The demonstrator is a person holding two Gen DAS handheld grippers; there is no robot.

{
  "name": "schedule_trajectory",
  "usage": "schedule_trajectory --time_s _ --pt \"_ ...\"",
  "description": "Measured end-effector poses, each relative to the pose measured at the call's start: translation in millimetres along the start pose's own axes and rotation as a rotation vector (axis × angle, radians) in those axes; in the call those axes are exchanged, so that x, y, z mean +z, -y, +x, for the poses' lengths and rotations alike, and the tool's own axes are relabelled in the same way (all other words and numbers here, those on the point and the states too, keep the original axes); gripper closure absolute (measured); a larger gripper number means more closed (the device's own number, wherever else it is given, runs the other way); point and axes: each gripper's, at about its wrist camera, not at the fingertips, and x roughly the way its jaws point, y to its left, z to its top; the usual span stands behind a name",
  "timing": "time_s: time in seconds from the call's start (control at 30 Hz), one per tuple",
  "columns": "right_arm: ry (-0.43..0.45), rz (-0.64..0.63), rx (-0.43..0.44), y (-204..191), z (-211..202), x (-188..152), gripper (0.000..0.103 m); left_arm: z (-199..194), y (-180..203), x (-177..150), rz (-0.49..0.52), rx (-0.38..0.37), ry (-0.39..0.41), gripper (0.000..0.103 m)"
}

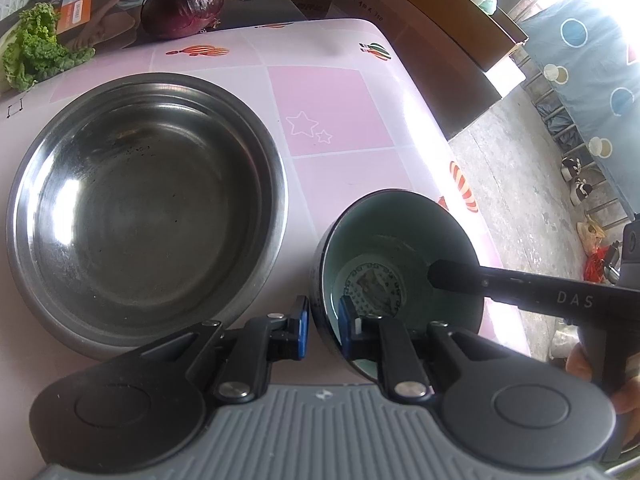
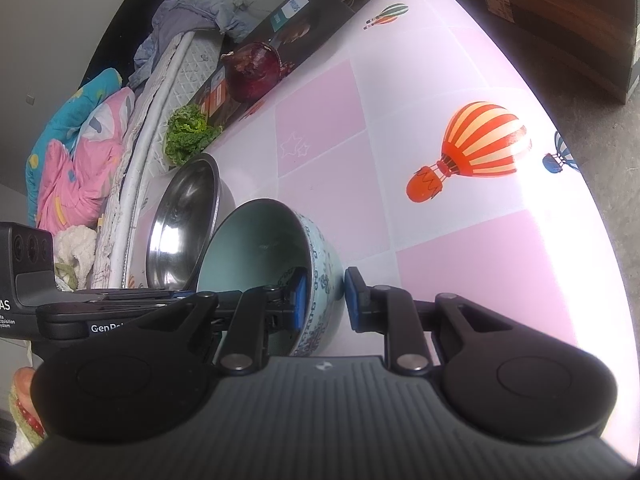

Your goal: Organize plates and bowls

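A small ceramic bowl [image 1: 396,256], teal inside with a blue floral outside [image 2: 320,276], sits near the table's right edge. A large steel bowl [image 1: 148,208] stands to its left and also shows in the right wrist view [image 2: 184,224]. My left gripper [image 1: 324,328] straddles the small bowl's near rim, one blue pad inside, one outside, and grips the wall. My right gripper [image 2: 326,300] straddles the opposite rim the same way, its pads close against the wall. One right finger [image 1: 452,276] reaches inside the bowl in the left wrist view.
A red onion [image 1: 184,0] and a lettuce leaf [image 1: 32,52] lie on a dark box at the table's back. The pink balloon-print tablecloth [image 2: 480,260] ends at the right edge. Bedding [image 2: 76,152] lies behind the table. Cardboard boxes [image 1: 440,28] stand on the floor.
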Motion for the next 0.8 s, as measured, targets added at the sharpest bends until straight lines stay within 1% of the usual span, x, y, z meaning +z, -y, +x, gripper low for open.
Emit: schedule_trajectory --time_s 0.3,0.53,0.8 --pt "-0.001 0.014 0.012 1.9 4.9 0.2 0.083 3.3 -2.6 0.0 -0.016 -0.011 -0.007 0.087" --pt "-0.046 0.059 0.039 6.7 12.2 -1.5 0.079 5.2 -4.3 1.0 -0.027 -0.017 -0.02 0.087" --pt "-0.061 0.05 0.036 1.7 14.7 -8.5 0.078 11.1 -3.2 0.5 -0.026 -0.013 -0.046 0.086"
